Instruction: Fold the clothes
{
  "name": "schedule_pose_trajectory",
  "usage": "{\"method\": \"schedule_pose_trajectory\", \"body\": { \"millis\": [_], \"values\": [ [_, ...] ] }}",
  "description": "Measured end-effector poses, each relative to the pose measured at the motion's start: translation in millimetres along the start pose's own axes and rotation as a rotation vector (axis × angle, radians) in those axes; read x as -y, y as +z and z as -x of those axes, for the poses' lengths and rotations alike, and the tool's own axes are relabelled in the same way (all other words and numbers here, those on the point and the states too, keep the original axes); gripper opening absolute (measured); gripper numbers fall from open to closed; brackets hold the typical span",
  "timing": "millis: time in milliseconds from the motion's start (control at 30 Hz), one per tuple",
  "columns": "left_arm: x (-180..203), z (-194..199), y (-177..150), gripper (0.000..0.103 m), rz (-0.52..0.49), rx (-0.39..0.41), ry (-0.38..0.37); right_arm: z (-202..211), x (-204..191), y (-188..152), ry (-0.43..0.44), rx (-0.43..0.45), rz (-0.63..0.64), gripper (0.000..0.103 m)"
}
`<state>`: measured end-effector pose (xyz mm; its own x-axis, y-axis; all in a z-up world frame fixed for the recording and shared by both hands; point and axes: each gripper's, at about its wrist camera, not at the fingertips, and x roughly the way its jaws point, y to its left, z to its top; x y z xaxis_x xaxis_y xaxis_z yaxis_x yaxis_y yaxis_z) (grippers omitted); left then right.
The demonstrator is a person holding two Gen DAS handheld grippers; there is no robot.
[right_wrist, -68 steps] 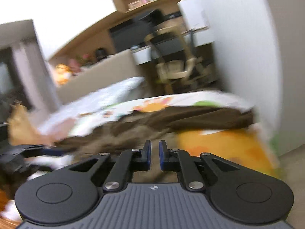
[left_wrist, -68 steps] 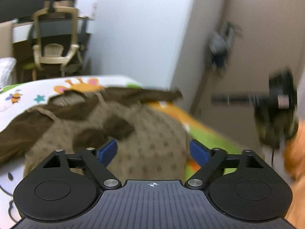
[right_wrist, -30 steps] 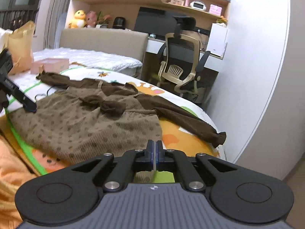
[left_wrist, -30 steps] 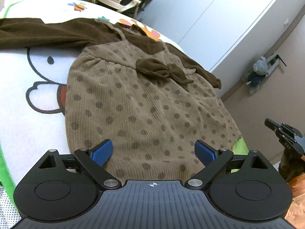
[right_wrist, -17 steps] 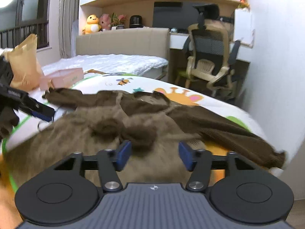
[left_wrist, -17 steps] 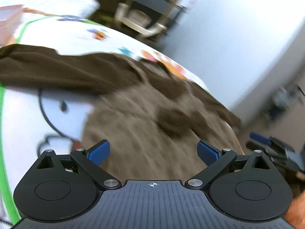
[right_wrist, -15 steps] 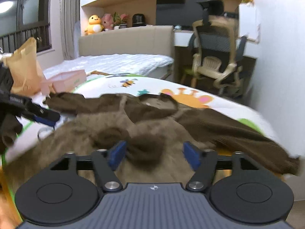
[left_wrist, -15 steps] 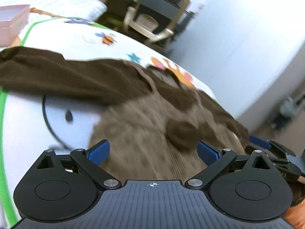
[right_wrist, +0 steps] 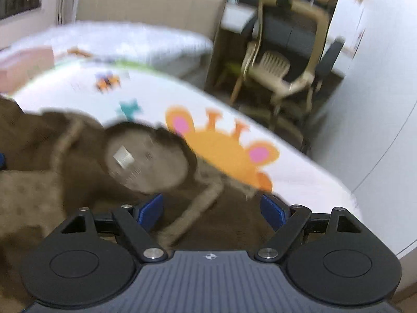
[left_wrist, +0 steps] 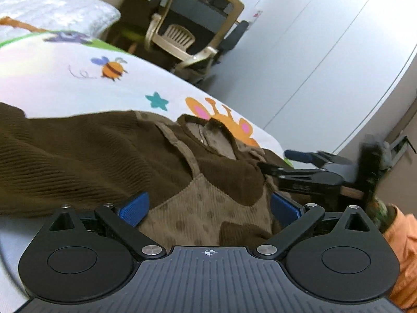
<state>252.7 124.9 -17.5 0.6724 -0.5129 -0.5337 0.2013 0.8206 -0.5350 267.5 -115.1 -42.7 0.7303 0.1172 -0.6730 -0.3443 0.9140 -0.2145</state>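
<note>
A brown polka-dot child's dress (left_wrist: 198, 208) lies spread flat on my cartoon-print bedsheet (left_wrist: 65, 78). My left gripper (left_wrist: 208, 208) and right gripper (right_wrist: 212, 208) hover at its shoulders, fingers spread wide, probably placed to pinch each shoulder for folding.

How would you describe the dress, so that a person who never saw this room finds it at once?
On the bed sheet printed with cartoon animals, look just below the orange giraffe. The dress lies flat there: light brown with darker dots, over dark brown sleeves. It is the only garment on the sheet.
</note>
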Motion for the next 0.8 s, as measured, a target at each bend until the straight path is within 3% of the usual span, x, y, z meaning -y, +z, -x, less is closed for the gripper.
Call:
{"method": "schedule_pose_trajectory", "body": {
  "millis": [200, 433, 567, 667, 800],
  "values": [
    [-24.4, -3.4, -2.4, 0.102, 0.019, 0.048, 0.035, -47.1, -9.2, 6.8, -0.187, 0.063, 0.119, 0.083],
    [-38.0, 9.3, -2.2, 0.101, -0.011, 0.12, 0.155, -79.4, -6.8, 30.1, -0.272, 0.066, 0.121, 0.091],
    [-37.8, 23.9, -3.5, 0.102, 0.019, 0.115, 0.21, -59.1, 7.1, 24.1, -0.215, 0.051, -0.016, 0.091],
    [-37.9, 47.0, -12.1, 0.102, 0.092, 0.12, 0.21, -13.5, 11.4, 2.6, -0.091, 0.105, -0.136, 0.092],
    [-48.9, 85.0, -25.7, 0.101, 0.28, 0.182, 0.243, 47.5, 0.4, -34.8, 0.047, 0.186, -0.154, 0.098]
  ]
}}
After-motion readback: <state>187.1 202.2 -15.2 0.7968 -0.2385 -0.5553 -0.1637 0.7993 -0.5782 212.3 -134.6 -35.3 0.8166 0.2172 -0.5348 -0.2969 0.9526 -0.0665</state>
